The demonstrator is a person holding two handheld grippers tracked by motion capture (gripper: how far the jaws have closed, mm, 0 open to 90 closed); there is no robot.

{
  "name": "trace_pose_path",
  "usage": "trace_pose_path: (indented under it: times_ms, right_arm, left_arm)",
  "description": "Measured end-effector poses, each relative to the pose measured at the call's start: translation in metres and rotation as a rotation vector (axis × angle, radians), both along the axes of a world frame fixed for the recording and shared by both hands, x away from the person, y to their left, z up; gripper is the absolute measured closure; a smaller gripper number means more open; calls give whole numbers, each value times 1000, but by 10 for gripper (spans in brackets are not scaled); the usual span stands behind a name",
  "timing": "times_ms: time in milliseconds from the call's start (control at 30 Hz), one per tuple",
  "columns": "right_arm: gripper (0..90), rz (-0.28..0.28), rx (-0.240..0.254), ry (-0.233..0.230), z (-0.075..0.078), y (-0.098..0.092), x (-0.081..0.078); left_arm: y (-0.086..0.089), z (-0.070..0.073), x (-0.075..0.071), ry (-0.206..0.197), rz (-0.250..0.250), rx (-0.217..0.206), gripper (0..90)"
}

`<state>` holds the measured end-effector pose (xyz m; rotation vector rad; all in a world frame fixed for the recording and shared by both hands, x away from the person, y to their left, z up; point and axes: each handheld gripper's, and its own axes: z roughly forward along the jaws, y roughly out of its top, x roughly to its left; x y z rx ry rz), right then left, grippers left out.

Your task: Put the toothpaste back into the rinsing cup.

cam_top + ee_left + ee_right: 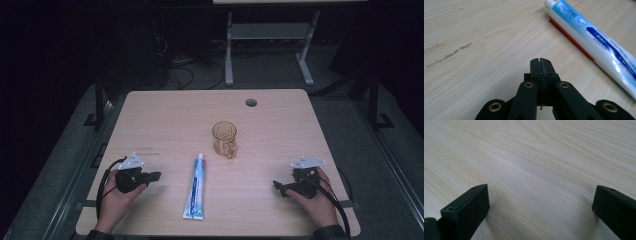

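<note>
We find the toothpaste tube (195, 186) lying flat on the tabletop (165, 115), near centre, cap pointing far, just right of the left tool (155, 175). The left tool is clenched on nothing; the right tool (276, 184) stands released, well apart from the tube. We judge the tube light, soft and slick; grasp it across the stiffer shoulder near the cap (549, 3).
</note>
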<state>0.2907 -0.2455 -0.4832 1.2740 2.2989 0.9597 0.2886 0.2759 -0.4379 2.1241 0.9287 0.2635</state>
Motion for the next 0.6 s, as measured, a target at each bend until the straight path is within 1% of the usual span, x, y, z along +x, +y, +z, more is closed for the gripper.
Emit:
trace_pose_path:
  times_ms: [267,600]
  right_arm:
    - [4,-1,1,0,0,0,0]
    - [5,-1,1,0,0,0,0]
  left_arm:
    - [-15,5,2,-3,-47,-23,900]
    - [-38,9,3,-7,-108,-33,900]
